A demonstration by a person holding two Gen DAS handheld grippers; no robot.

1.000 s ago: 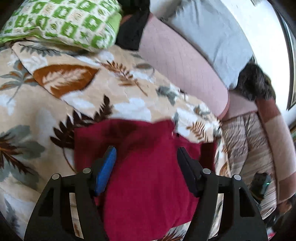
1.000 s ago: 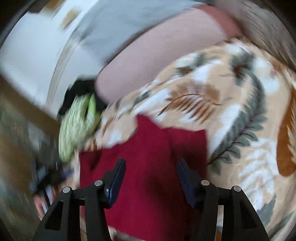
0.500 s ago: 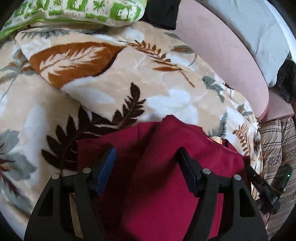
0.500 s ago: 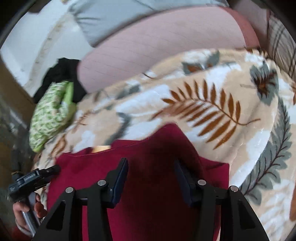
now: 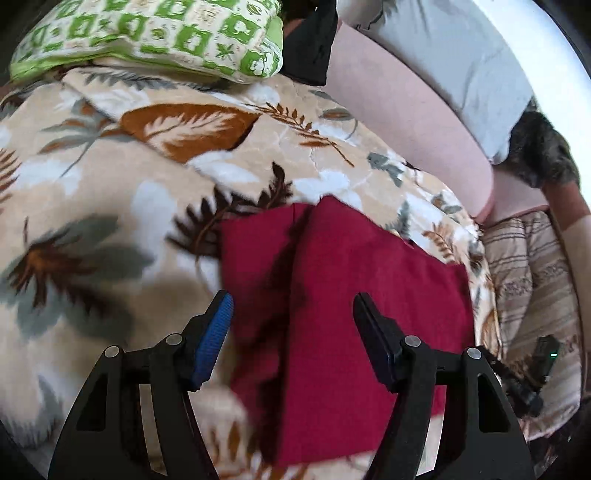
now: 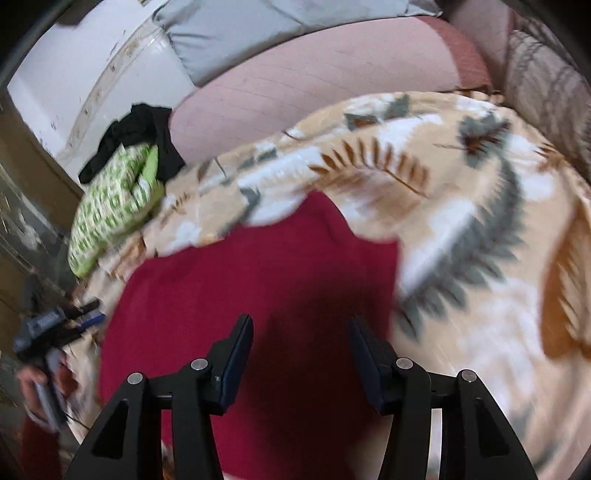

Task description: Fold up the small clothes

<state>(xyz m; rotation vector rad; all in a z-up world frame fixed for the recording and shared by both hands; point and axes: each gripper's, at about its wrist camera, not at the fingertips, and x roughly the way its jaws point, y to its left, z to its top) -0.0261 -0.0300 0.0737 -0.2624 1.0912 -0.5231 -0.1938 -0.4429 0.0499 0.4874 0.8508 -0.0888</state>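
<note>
Your left gripper (image 5: pixel 291 325) hangs over the dark red garment (image 5: pixel 351 295), fingers spread wide, nothing between them. The garment lies flat on the leaf-print blanket (image 5: pixel 110 221), one vertical crease running down its left part. Your right gripper (image 6: pixel 301 349) is likewise spread apart above the same garment (image 6: pixel 258 280), clamping nothing; contact with the cloth cannot be told (right view is motion-blurred). Beyond the blanket's far edge: green-patterned pillow (image 5: pixel 155 33), black cloth (image 5: pixel 310 48) just beside it, pink cushion (image 5: pixel 406 114), grey pillow (image 5: pixel 454 66)
</note>
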